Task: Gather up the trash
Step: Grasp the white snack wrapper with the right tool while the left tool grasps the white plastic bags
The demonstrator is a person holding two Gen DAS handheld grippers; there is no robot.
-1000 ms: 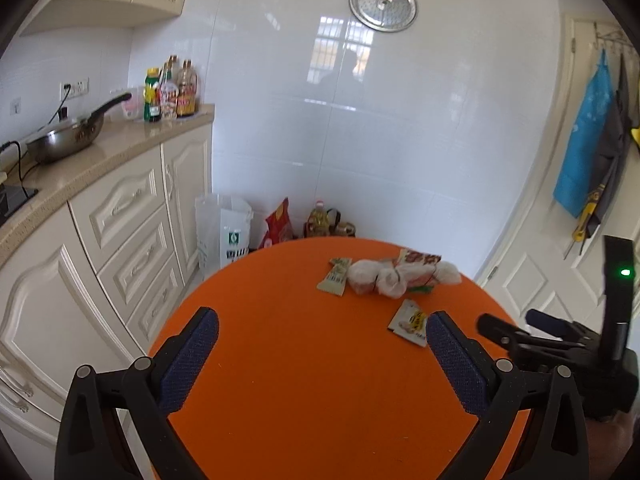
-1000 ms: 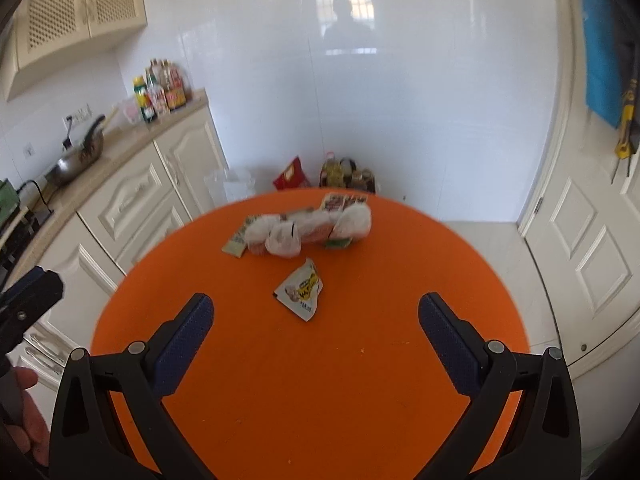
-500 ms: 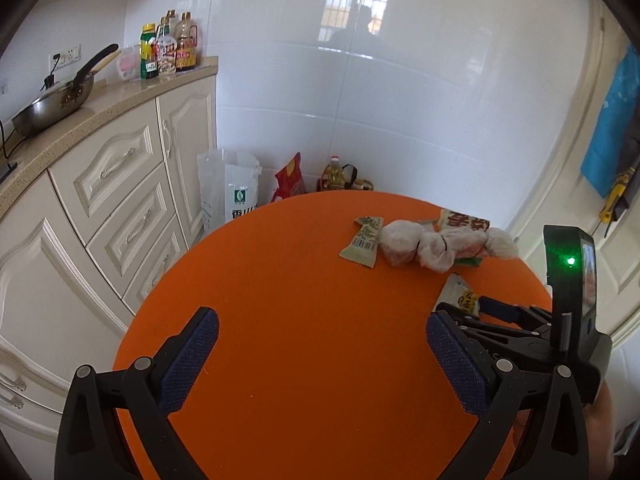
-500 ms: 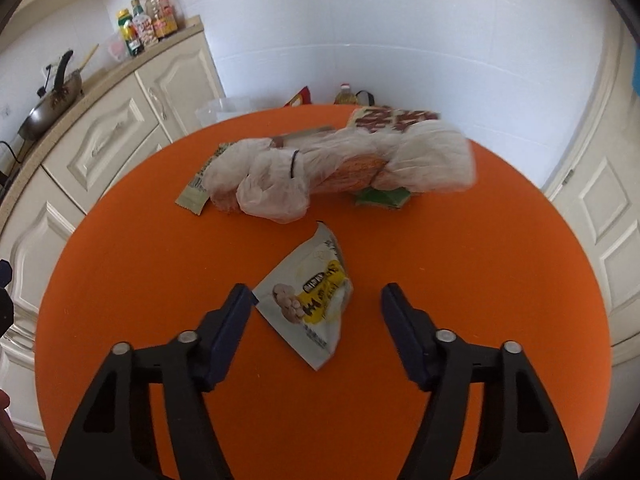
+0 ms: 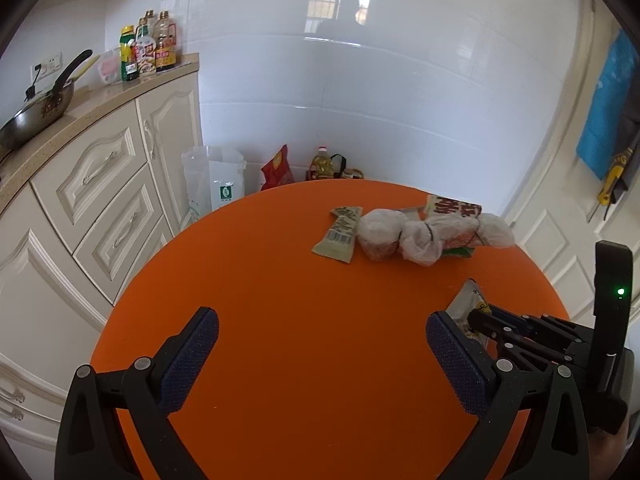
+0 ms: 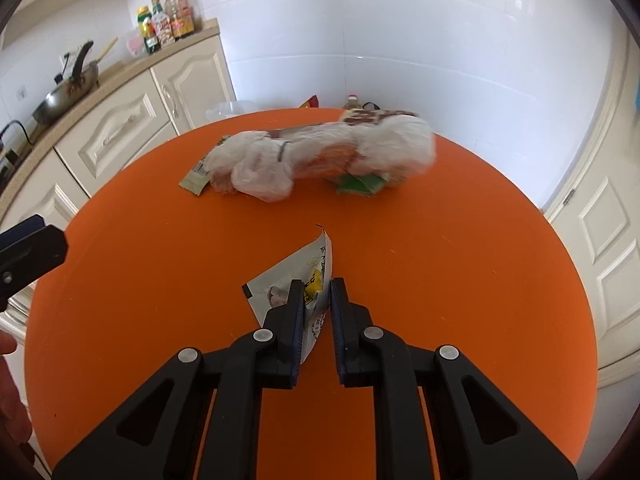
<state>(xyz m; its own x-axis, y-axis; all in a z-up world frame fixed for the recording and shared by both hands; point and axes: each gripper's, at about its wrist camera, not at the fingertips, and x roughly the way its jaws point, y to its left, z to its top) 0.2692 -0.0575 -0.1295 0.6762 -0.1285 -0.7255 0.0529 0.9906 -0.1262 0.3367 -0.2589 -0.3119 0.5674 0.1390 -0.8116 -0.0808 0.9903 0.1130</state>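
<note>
Pickup step: right gripper (image 6: 316, 296) just closed, pinching snack wrapper (image 6: 298, 276) on worktop (image 6: 440, 260); left gripper (image 5: 320, 356) wide open, empty. Next: lift clear.

Crumpled white-and-yellow snack wrapper (image 6: 308, 280) lies on the orange table (image 6: 440, 280).

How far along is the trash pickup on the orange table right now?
Nothing looks collected yet. In hand: the right gripper has just closed its fingers on the white and yellow snack wrapper, which sits on the orange table. Left: the tied plastic bag bundle, the beige wrapper and the green packet. The left gripper is open and empty.
</note>
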